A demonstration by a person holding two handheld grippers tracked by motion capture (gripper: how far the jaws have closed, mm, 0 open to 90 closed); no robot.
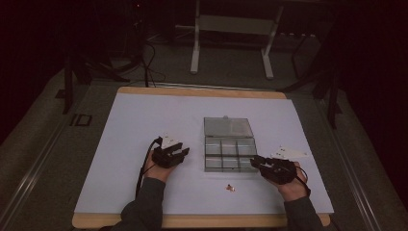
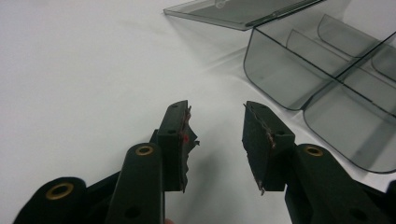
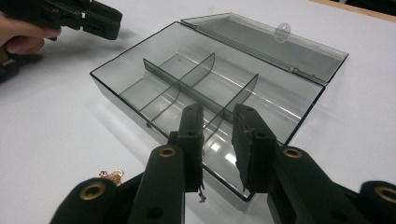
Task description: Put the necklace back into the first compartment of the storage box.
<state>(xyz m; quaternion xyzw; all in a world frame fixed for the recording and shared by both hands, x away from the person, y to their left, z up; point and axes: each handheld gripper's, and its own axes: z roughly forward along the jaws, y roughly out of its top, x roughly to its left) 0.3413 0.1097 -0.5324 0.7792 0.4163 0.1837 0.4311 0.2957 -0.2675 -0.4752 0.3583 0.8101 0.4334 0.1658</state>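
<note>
A clear grey compartment box (image 1: pixel 206 155) lies on the white tabletop with its lid (image 1: pixel 227 127) folded back flat. Its compartments look empty in the right gripper view, where the box (image 3: pixel 116 95) and lid (image 3: pixel 285 49) sit just ahead. My left gripper (image 1: pixel 182 153) rests left of the box, open, with nothing between its jaws (image 2: pixel 215 122); the box's corner (image 2: pixel 280 79) shows at its right. My right gripper (image 1: pixel 255 161) hovers at the box's near right corner, open and empty (image 3: pixel 218 120). A small copper-coloured piece (image 1: pixel 231 188) lies on the table in front of the box (image 3: pixel 112 175).
The white mat covers a wooden board (image 1: pixel 202 91) whose edge shows at the back and front. Beyond the table stands a white metal frame (image 1: pixel 231 29) with cables on the floor. The left gripper and hand (image 3: pixel 70 16) show at the far left of the right gripper view.
</note>
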